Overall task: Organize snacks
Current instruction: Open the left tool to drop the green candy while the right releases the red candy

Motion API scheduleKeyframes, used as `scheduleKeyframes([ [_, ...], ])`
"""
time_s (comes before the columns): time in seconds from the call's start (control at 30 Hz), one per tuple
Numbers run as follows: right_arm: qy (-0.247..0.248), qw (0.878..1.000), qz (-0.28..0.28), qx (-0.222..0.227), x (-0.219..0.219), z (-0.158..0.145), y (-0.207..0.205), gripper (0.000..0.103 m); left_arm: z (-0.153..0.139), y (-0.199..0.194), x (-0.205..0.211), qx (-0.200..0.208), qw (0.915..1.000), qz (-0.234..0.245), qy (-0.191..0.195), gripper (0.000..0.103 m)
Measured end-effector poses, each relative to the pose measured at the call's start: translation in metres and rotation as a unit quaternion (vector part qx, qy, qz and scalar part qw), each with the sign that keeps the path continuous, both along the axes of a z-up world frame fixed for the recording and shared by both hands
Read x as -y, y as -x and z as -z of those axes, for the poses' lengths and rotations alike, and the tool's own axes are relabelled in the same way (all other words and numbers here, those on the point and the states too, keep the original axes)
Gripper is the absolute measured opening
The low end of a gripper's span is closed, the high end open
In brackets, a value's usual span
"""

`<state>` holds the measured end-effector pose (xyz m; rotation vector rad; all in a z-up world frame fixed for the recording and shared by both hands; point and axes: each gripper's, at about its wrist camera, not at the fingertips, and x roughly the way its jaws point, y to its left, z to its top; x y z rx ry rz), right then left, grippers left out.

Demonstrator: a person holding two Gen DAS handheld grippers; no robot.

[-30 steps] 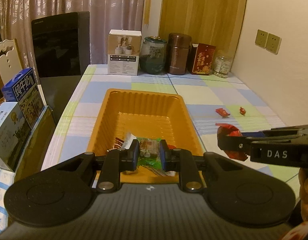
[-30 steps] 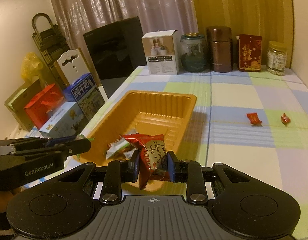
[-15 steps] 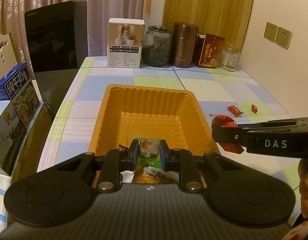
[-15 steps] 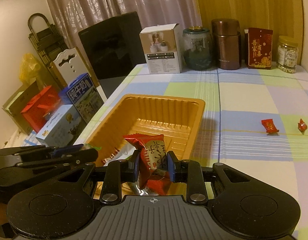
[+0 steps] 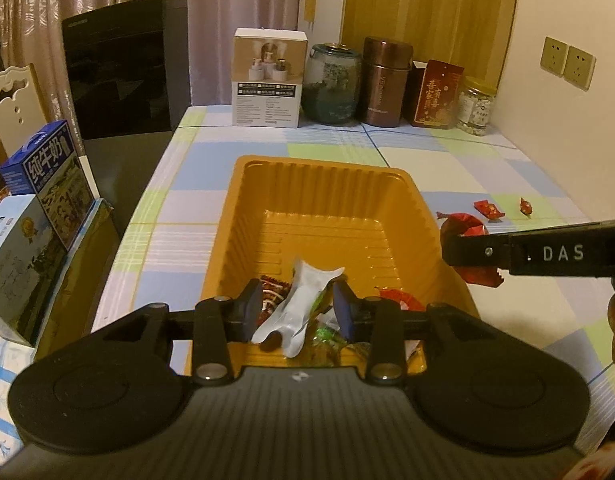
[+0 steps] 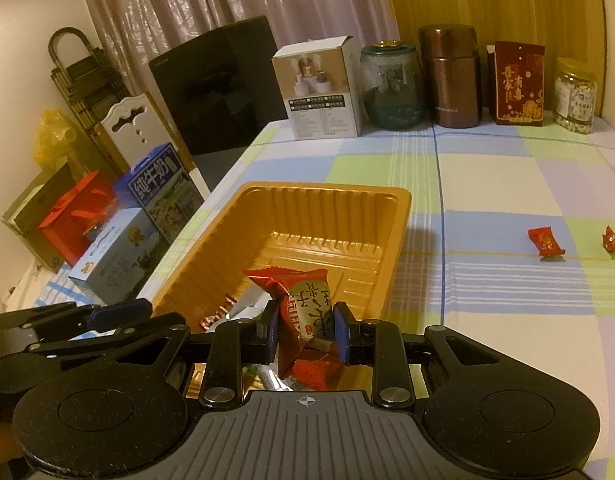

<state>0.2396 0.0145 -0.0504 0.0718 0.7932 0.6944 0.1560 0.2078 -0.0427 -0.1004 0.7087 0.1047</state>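
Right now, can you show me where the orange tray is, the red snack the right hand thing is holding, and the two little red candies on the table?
orange tray (image 6: 391, 200): right wrist view, far rim.
red snack (image 6: 307, 312): right wrist view, wrapper's middle, between the jaws.
two little red candies (image 6: 545, 241): right wrist view, the left candy's wrapper.

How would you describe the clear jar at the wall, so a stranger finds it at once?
Follow the row of containers along the far edge of the checked table. The clear jar stands last on the right, beside the red packet. Only it shows pale pieces inside.
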Motion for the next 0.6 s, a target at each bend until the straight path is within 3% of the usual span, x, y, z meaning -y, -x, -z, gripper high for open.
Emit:
scheduleKeyframes([
  [0.47, -0.013, 1.0, -0.004, -0.007, -0.015, -0.005, -0.003, 0.029, -0.004, 0.005, -0.004, 0.002, 1.0, -0.003, 0.001, 0.034],
  [0.57, -0.018, 1.0, -0.006, -0.006, -0.017, -0.005, -0.005, 0.029, -0.004, 0.005, -0.004, 0.001, 1.0, -0.005, 0.0, 0.04],
  [0.6, -0.024, 1.0, -0.008, -0.007, -0.017, -0.005, -0.005, 0.03, -0.004, 0.005, -0.004, 0.0, 1.0, -0.006, -0.001, 0.047],
])
